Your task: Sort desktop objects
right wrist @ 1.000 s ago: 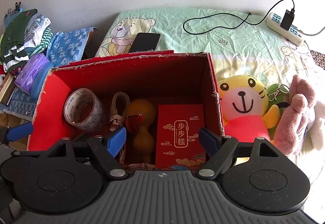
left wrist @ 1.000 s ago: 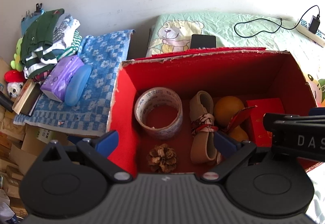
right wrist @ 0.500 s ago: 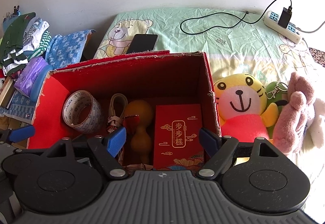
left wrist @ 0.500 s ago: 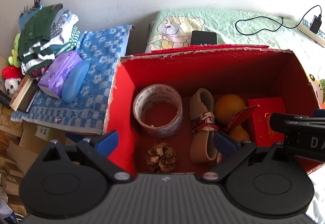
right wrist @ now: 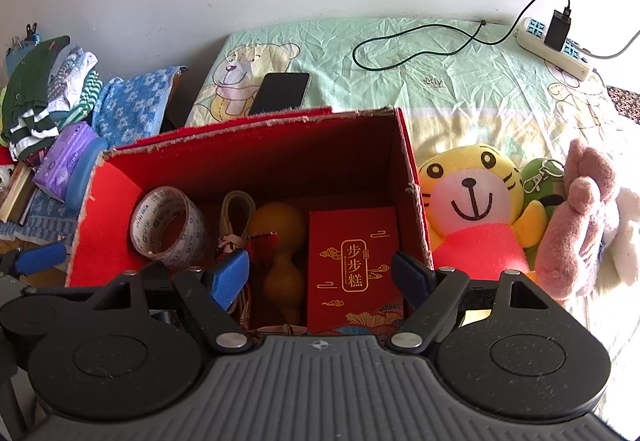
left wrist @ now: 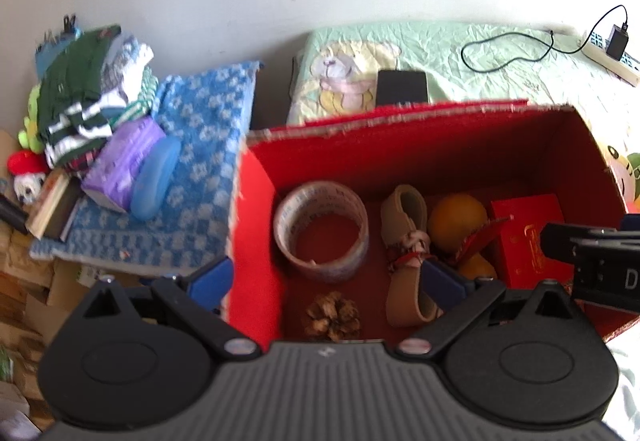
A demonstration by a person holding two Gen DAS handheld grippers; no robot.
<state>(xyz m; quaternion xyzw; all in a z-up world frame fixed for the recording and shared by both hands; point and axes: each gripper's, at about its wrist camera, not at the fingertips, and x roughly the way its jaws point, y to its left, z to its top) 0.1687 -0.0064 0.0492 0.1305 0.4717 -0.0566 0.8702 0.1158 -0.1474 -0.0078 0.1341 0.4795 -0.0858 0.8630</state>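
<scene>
My left gripper (left wrist: 326, 279) and right gripper (right wrist: 320, 271) both gape wide, empty, above the open red cardboard box (right wrist: 116, 177); a clear tape roll (left wrist: 322, 229) sits just ahead of my left.

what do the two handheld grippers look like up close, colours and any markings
Both match: a dark grey ribbed body flanked by two round black discs, black angled finger arms with silver rivets, and blue pads at the tips. The right gripper, seen from the left camera, shows white lettering, partly cut off. The left gripper shows none.
</scene>
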